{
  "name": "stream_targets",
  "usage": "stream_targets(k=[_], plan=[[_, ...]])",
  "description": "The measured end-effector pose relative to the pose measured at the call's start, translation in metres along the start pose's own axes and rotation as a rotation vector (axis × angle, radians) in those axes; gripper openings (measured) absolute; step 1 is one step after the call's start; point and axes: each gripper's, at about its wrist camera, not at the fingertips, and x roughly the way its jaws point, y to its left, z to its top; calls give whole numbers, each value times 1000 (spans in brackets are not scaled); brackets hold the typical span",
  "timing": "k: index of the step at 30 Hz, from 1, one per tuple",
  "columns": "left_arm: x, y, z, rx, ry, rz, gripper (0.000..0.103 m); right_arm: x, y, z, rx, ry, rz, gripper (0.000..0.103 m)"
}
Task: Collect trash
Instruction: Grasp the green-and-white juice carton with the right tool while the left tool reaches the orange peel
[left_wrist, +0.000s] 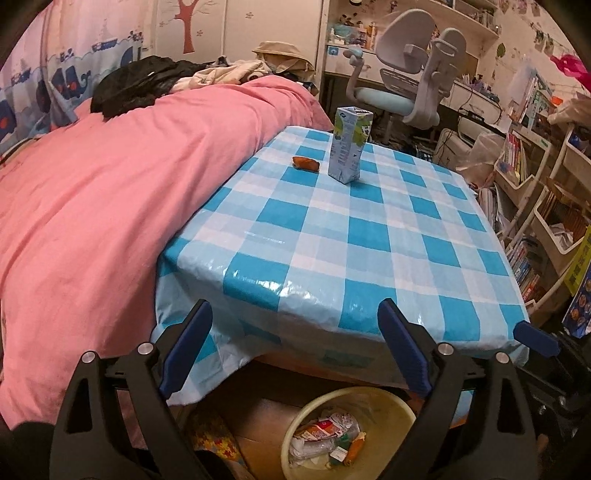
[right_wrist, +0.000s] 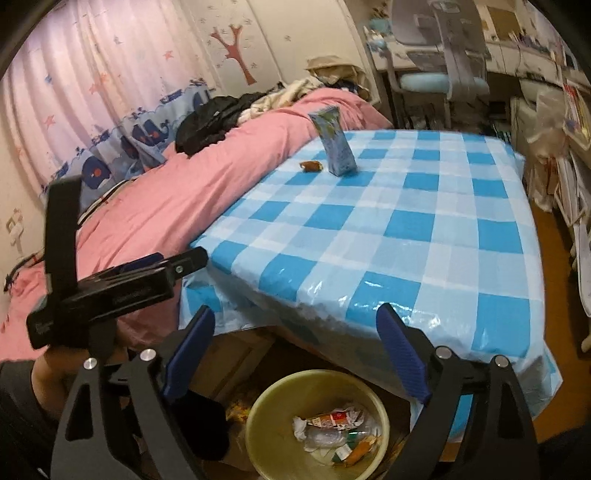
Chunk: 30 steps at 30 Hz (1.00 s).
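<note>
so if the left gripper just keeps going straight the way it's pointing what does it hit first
Probably the near edge of the checkered tablecloth, which sits right between the open left gripper fingers; the carton lies well beyond. Depth is unclear.

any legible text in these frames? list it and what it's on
None can be read.
Carton: print on its side, too small.
Wrappers in the bin: red label, blurred.
Books on the shelves: spines too small.
Yellow box: print unreadable.

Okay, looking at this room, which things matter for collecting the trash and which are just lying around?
For the job:
carton, upright on the table
small orange wrapper beside it
yellow bin on the floor, already holding trash
left gripper and right gripper, both open and empty

Just lying about:
pink duvet
desk chair
</note>
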Motion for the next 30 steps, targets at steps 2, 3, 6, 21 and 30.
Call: stream_targets(k=[2,3,6,21,30], plan=[[4,-2,6,23,-5,5,87,3,-5,7,25,-12,9,86],[6,-3,10,33,-6,6,88,4,-6,13,15,-18,4,86],[11,-4,20,53,-12,14,88,10,-9,29,8,-26,1,86],[87,8,91,96,23,-17,90,85,-24,122,-92,-63,-72,89],[146,12,131,120,48,-65,90,137,-34,151,-89,-69,-96,89]])
